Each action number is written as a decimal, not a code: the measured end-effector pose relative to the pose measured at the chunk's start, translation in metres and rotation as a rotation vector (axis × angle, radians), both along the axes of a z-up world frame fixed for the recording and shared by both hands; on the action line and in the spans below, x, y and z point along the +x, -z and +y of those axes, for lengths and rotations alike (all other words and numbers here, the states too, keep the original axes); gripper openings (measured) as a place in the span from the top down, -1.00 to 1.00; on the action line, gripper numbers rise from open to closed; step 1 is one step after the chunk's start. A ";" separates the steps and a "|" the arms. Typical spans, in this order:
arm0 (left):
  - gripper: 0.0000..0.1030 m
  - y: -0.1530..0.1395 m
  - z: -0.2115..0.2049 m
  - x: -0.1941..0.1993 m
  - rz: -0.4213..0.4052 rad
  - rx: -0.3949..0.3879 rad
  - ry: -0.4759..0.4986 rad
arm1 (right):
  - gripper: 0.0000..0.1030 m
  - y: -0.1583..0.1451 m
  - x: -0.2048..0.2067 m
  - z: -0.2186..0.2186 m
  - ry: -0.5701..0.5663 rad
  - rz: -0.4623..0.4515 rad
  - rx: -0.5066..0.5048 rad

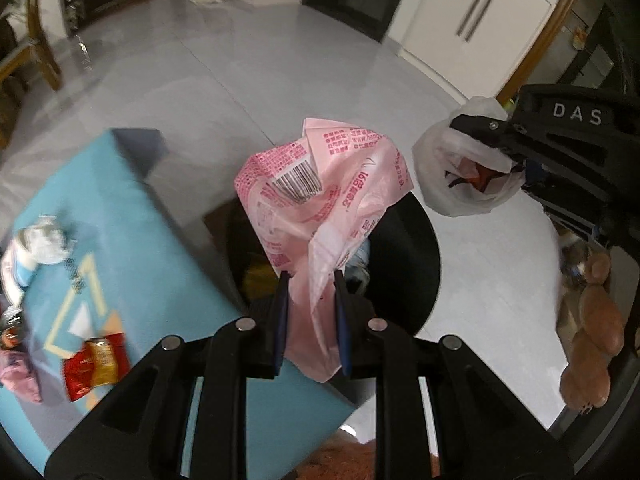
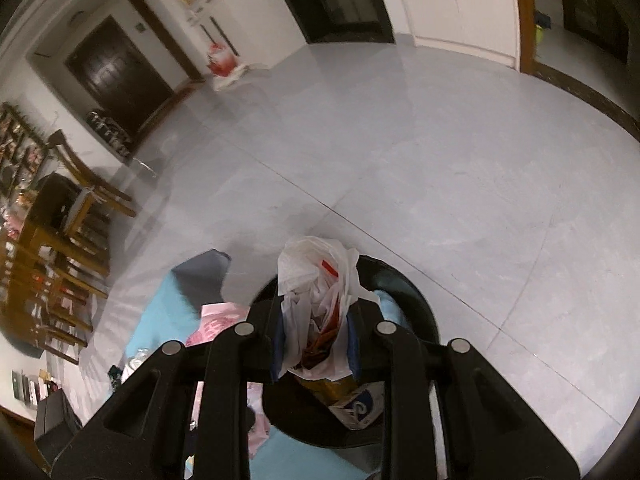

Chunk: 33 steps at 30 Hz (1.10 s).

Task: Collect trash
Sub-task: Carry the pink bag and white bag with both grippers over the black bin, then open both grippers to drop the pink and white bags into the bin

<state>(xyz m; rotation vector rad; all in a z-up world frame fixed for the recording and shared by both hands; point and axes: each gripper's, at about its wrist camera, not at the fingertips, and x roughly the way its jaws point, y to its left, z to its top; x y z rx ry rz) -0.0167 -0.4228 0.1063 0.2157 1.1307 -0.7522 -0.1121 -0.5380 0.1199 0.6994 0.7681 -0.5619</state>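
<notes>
While hovering over the round black plastic bin, mid drop-off. Left gripper clamped on a crinkly pink printed plastic wrapper, right gripper pinching a scrunched white plastic bag stuffed with scraps. Bin sitting just below both sets of fingers. Next up, probably: spread jaws, let the floppy stuff fall in.

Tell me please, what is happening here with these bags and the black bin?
A person is collecting trash with a handheld gripper in each hand. The left gripper is shut on a crumpled pink plastic wrapper, held above the black bin. The right gripper is shut on a white plastic bag stuffed with scraps, also over the bin. Neither has been dropped in yet. More litter, including a red snack packet, lies on the blue table beside the bin.
</notes>
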 end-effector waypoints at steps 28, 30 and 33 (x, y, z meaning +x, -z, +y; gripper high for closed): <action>0.57 0.069 -0.022 0.056 0.221 0.051 -0.037 | 0.49 0.067 0.037 -0.015 -0.063 0.205 0.137; 0.57 0.070 -0.020 0.058 0.222 0.064 -0.048 | 0.48 0.064 0.037 -0.014 -0.058 0.207 0.122; 0.56 0.068 -0.018 0.060 0.225 0.056 -0.048 | 0.47 0.063 0.037 -0.014 -0.047 0.203 0.124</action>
